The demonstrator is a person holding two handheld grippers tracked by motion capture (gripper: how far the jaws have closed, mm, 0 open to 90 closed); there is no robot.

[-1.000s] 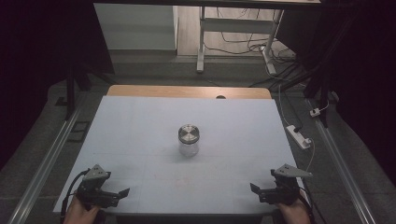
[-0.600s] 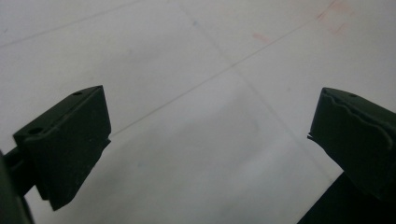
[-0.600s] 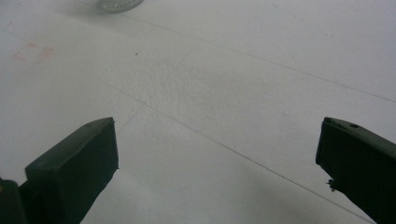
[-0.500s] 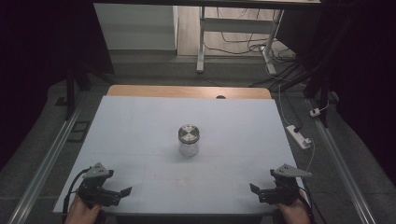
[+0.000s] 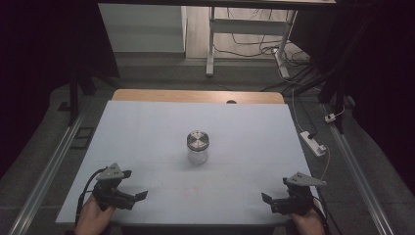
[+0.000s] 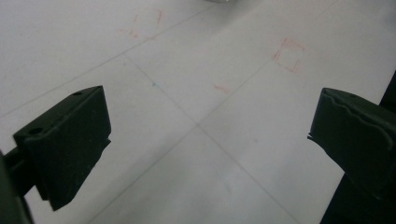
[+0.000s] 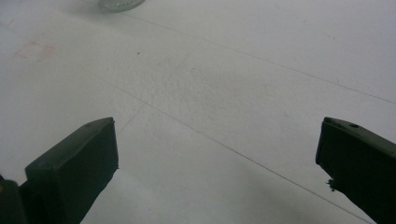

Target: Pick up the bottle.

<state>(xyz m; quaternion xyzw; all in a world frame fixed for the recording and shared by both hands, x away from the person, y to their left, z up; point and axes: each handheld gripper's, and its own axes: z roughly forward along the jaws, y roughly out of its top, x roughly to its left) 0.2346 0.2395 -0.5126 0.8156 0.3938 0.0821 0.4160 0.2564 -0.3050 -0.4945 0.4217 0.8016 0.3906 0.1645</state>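
Note:
A clear glass jar (image 5: 197,147) with a round metal lid stands upright in the middle of the white table sheet (image 5: 147,127). My left gripper (image 5: 136,184) sits near the front left corner, held by a hand, jaws wide open and pointing toward the table's middle. In the left gripper view the left gripper (image 6: 210,135) has only bare sheet between its jaws. My right gripper (image 5: 274,191) rests near the front right corner, also open. The right gripper view shows the right gripper (image 7: 217,158) open with nothing between its jaws, and the jar's base (image 7: 116,3) at the top edge.
Faint red marks (image 6: 288,53) and thin pencil lines cross the sheet. A wooden strip (image 5: 195,96) edges the table's back. A white power strip (image 5: 313,143) and cables lie on the floor to the right. Metal rails run along both sides.
My left gripper has shifted slightly forward and to the right. The right gripper and the jar have stayed put.

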